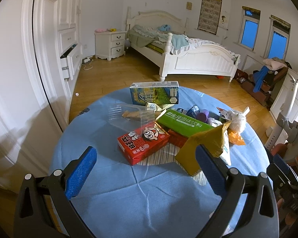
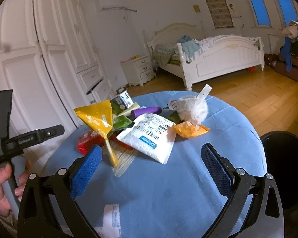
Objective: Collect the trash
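Observation:
A heap of trash lies on a round table with a blue cloth (image 1: 113, 180): a red carton (image 1: 143, 143), a green box (image 1: 183, 123), a clear plastic tub (image 1: 132, 116), an upright blue-green milk carton (image 1: 155, 93) and a yellow wrapper (image 1: 202, 148). My left gripper (image 1: 146, 170) hovers open just short of the red carton, its right finger in front of the yellow wrapper. In the right wrist view the yellow wrapper (image 2: 98, 119), a white mailer bag (image 2: 151, 138), an orange wrapper (image 2: 190, 130), a purple tube (image 2: 146, 112) and a white fluffy toy (image 2: 192, 108) show. My right gripper (image 2: 152, 162) is open, near the mailer.
A black bin (image 2: 284, 168) stands at the table's right edge. A hand (image 2: 2, 188) holds the left gripper at the left. Behind are a white wardrobe (image 1: 49, 39) with an open drawer, a nightstand (image 1: 111, 43), a white bed (image 1: 188, 57) and wooden floor (image 1: 117, 75).

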